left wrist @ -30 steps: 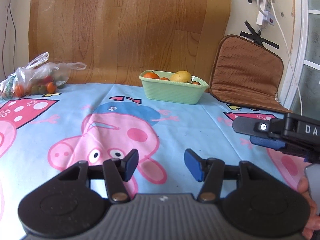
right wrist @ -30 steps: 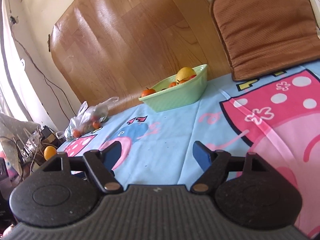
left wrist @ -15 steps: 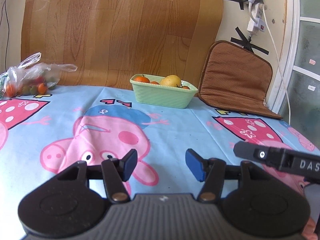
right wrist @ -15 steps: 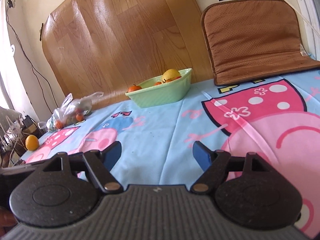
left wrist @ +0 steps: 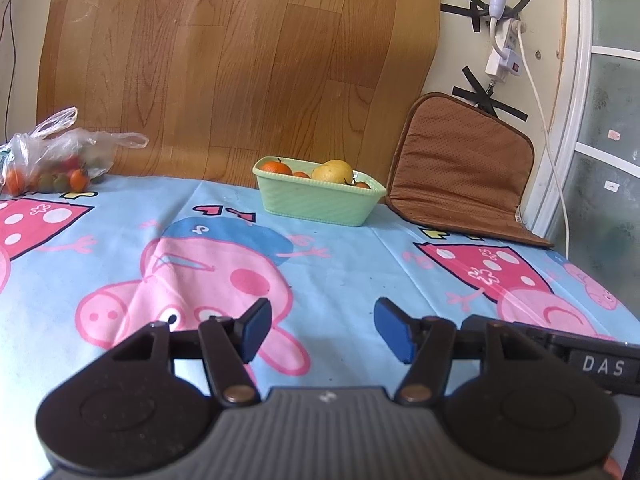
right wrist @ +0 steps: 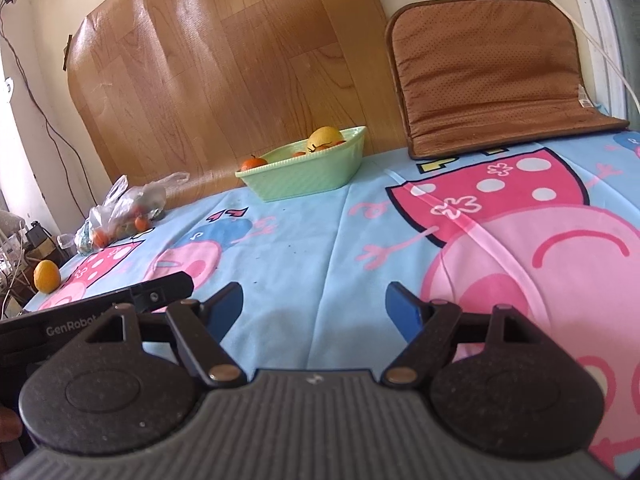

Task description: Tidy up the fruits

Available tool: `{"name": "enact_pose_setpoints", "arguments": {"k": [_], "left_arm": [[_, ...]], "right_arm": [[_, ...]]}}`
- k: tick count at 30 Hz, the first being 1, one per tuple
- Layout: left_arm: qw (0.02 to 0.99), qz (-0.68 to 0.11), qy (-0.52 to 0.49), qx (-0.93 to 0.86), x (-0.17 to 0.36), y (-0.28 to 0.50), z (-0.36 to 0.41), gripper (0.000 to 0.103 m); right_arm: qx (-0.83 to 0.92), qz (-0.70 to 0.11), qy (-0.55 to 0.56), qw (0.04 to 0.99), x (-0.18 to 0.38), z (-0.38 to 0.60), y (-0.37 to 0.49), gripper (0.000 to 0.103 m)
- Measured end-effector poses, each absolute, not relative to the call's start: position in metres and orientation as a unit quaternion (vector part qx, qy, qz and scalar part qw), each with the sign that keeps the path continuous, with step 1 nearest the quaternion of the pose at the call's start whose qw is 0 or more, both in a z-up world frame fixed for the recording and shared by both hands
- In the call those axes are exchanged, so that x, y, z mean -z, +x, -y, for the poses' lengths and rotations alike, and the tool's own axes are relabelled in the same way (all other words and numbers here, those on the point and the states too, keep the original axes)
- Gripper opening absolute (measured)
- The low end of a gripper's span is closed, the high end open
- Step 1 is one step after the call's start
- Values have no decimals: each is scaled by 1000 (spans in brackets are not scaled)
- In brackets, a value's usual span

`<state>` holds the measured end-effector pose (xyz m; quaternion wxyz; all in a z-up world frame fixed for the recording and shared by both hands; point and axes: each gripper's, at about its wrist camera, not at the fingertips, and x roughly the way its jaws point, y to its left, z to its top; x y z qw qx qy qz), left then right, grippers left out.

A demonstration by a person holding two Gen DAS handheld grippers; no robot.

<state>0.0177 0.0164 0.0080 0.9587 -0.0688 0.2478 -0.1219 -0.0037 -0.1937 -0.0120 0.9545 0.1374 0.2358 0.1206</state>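
A pale green basket (left wrist: 316, 204) (right wrist: 304, 174) stands at the far side of the table with a yellow fruit (left wrist: 333, 171) (right wrist: 325, 137) and small oranges (left wrist: 277, 167) in it. A clear plastic bag of small fruits (left wrist: 48, 160) (right wrist: 120, 216) lies at the far left. One loose yellow-orange fruit (right wrist: 47, 276) sits at the table's left edge. My left gripper (left wrist: 320, 330) hovers over the near cloth, its jaws opening with nothing between them. My right gripper (right wrist: 314, 312) is open and empty, beside the left one.
A cartoon-pig tablecloth (left wrist: 340, 264) covers the table. A brown cushion (left wrist: 460, 168) (right wrist: 496, 72) leans on the wall at the back right, a wood-pattern sheet (left wrist: 240, 64) behind the basket. A power strip and white cable (left wrist: 504, 56) hang on the wall. Clutter lies beyond the left edge (right wrist: 16, 252).
The left gripper's jaws have spread wider. The right gripper has swung across the table, its view rolling level and then tilting again; it now sits lower in the left wrist view.
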Motion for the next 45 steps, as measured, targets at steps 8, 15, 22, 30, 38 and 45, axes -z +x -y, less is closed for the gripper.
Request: {"name": "enact_pose_setpoints", "arguments": {"k": [8,15,22,30,38,45], "left_arm": [[958,-245,-75,128,-7,18,-18,58],[960,-235,-82,128,-9,15,-21,59],[960,-236,-83,127,-8,15,-20,59],[960,-240,-79,123,-8,16,-19,60],[960,-238,-79,121,-8,16,-19,60],[961,-236,-79,120,-8,15,-19,61]], "right_arm": [[-130,-231,139,954,12,192,-4,81],[-118,-226,151,955,12,197,-7,82],[-118,-227,148,955,12,195,-7,82],[-124,-226,150,955,12,197,-8,82],[-124,-229,148,954,12,196,-8,82],[-128,-231,148,953,12,196,-7,82]]}}
